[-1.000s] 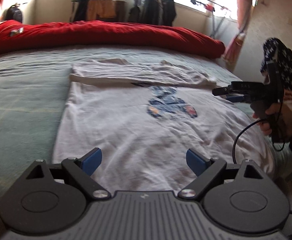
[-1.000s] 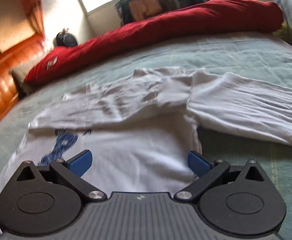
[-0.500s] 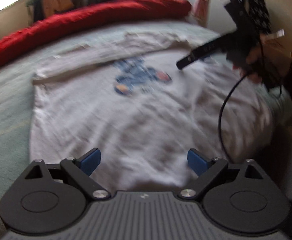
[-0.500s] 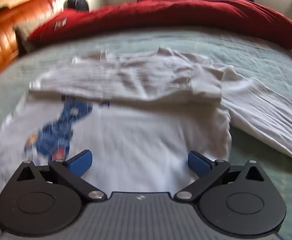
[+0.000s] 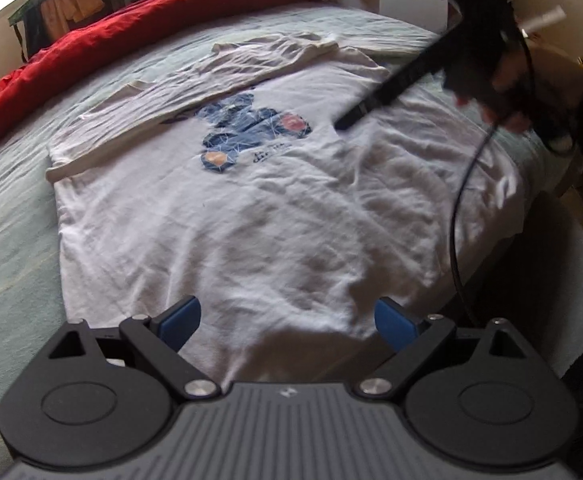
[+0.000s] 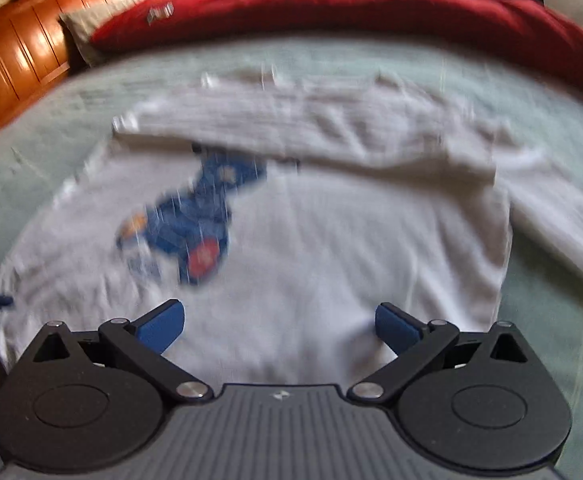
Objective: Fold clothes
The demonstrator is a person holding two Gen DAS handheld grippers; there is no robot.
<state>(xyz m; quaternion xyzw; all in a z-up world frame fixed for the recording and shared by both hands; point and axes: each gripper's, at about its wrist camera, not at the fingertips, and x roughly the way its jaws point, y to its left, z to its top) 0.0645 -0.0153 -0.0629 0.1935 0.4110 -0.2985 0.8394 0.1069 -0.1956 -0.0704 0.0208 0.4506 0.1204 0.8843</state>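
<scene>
A white long-sleeved shirt point(image 5: 259, 216) with a blue print point(image 5: 251, 132) lies flat on the bed, one sleeve folded across its chest. My left gripper point(image 5: 287, 322) hovers open over the shirt's near hem, nothing between its blue pads. The right wrist view is blurred by motion; there the shirt point(image 6: 311, 264) fills the middle, its other sleeve point(image 6: 563, 232) stretched out to the right. My right gripper point(image 6: 277, 326) is open above the shirt's near edge. In the left wrist view the right gripper point(image 5: 347, 120) reaches in from the upper right, held by a hand point(image 5: 495, 92).
A pale green bedspread point(image 5: 7, 248) covers the bed. A red duvet point(image 5: 163, 16) is bunched along the far side. An orange wooden headboard point(image 6: 19, 52) stands at the left in the right wrist view. Clothes hang near the window behind. The bed's right edge point(image 5: 539, 216) drops off.
Both grippers swung around the shirt. The left view turned leftward so the right gripper now appears closer, tilted down over the shirt. The right view shifted so the print sits nearer its centre.
</scene>
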